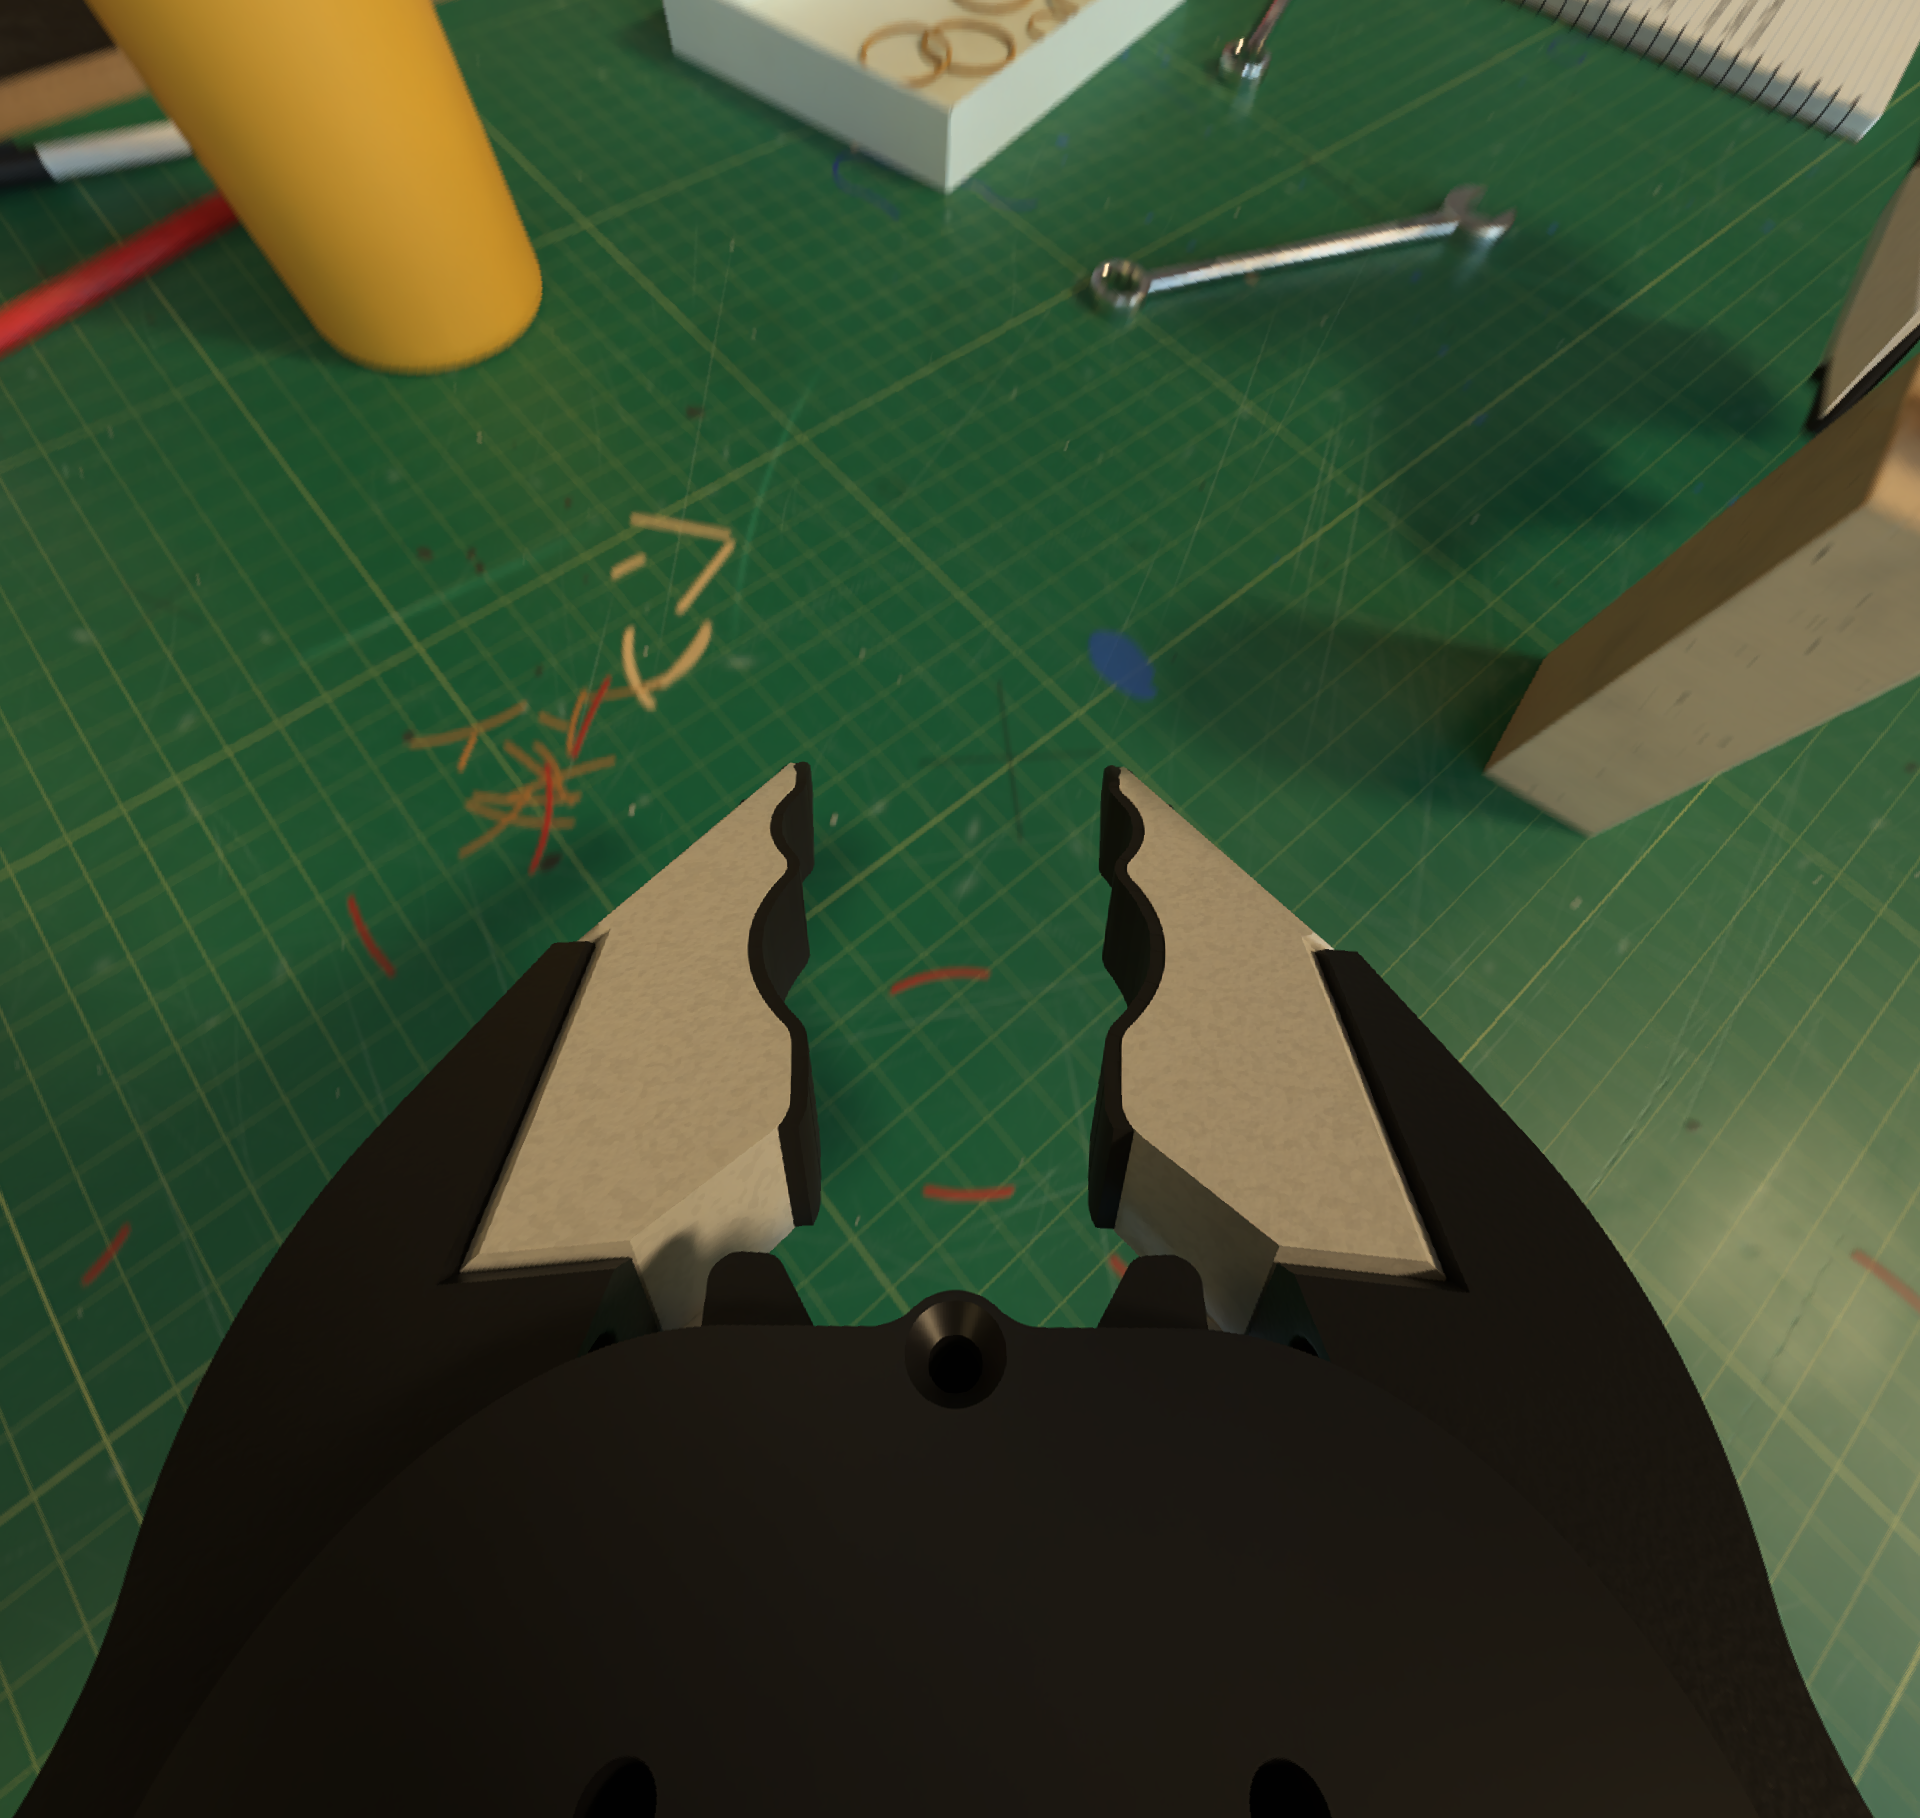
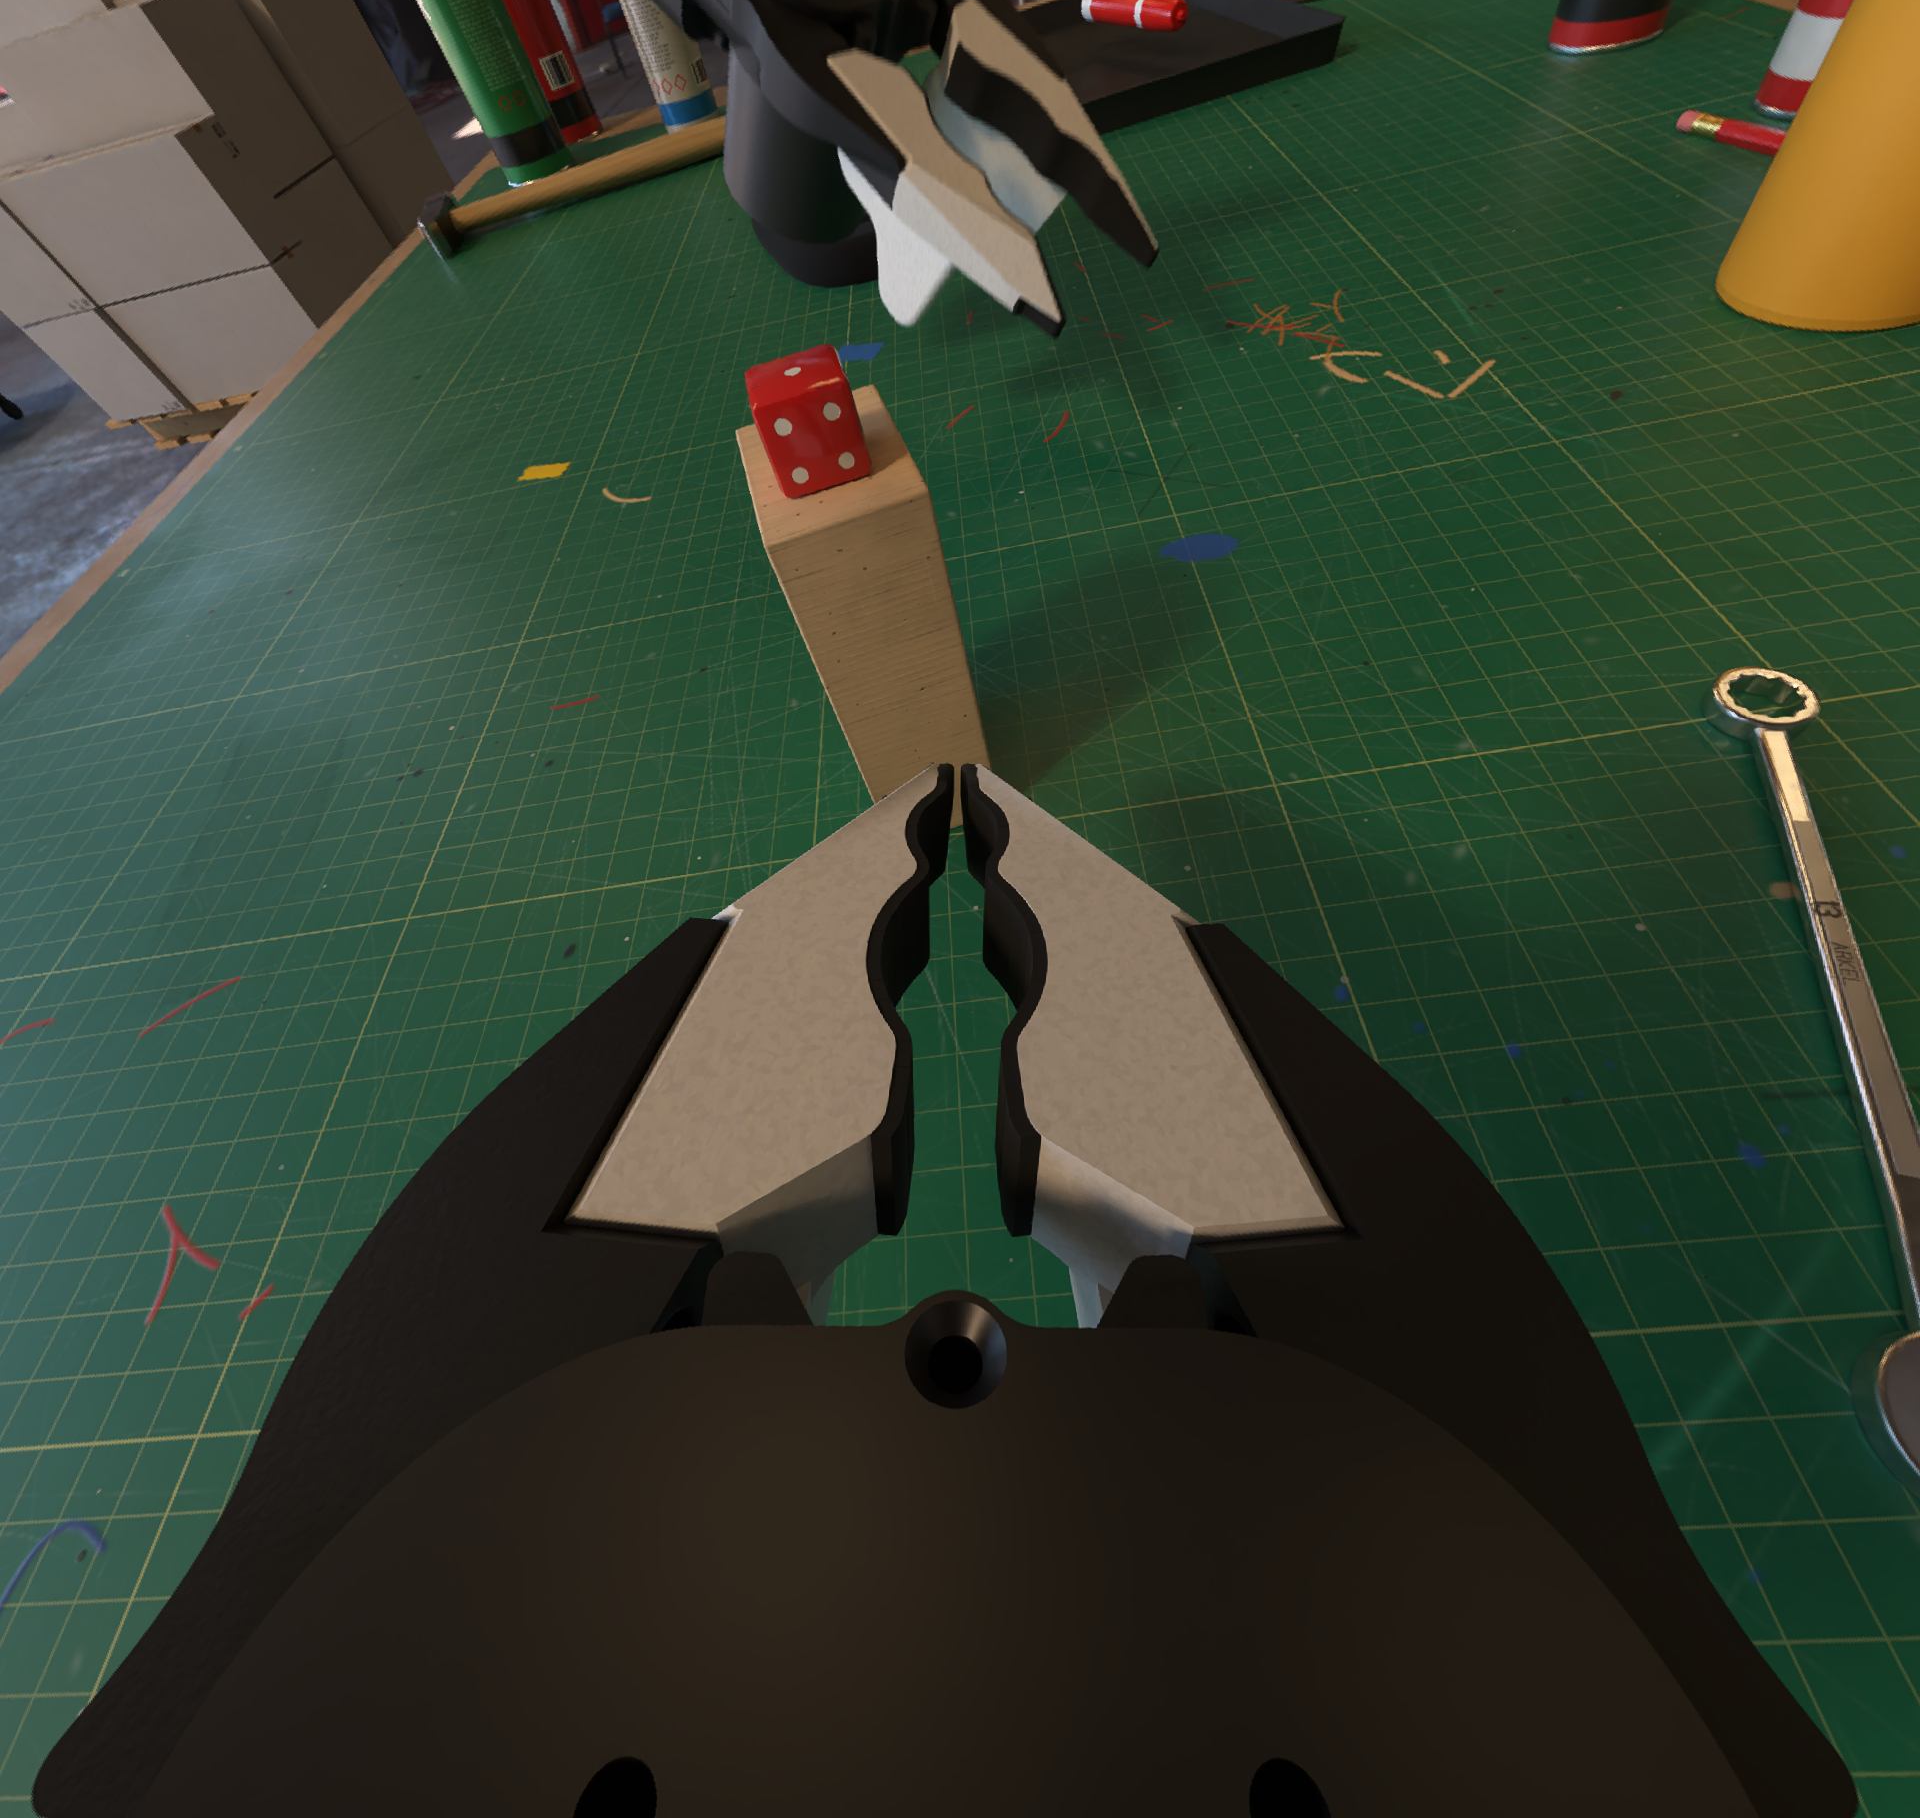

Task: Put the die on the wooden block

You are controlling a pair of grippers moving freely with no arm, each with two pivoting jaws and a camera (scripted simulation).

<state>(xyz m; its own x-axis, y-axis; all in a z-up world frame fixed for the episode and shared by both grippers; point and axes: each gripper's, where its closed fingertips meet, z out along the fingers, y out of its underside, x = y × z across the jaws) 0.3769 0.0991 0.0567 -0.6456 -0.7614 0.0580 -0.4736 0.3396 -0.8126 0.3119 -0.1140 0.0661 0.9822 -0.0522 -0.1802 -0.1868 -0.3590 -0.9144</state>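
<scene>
Red with white pips, the small cube-shaped die (image 2: 809, 421) sits on the top face of the tall pale wooden block (image 2: 871, 605), which stands upright on the green gridded cutting mat (image 2: 1351, 833). It rests toward the near-left corner of that face, so we judge the placing step done and only a clean retreat left.

Our left gripper (image 1: 956, 781) has its fingers spread with nothing between them, only mat beneath; in the right wrist view it hangs above and beyond the block, apart from the die. Our right gripper (image 2: 956, 776) has its fingers nearly pressed together, holding nothing, its tips low by the block's base.

Next we would keep both grippers clear of the block: it is tall and narrow, and a knock could tip it or shake the die off its corner.
</scene>
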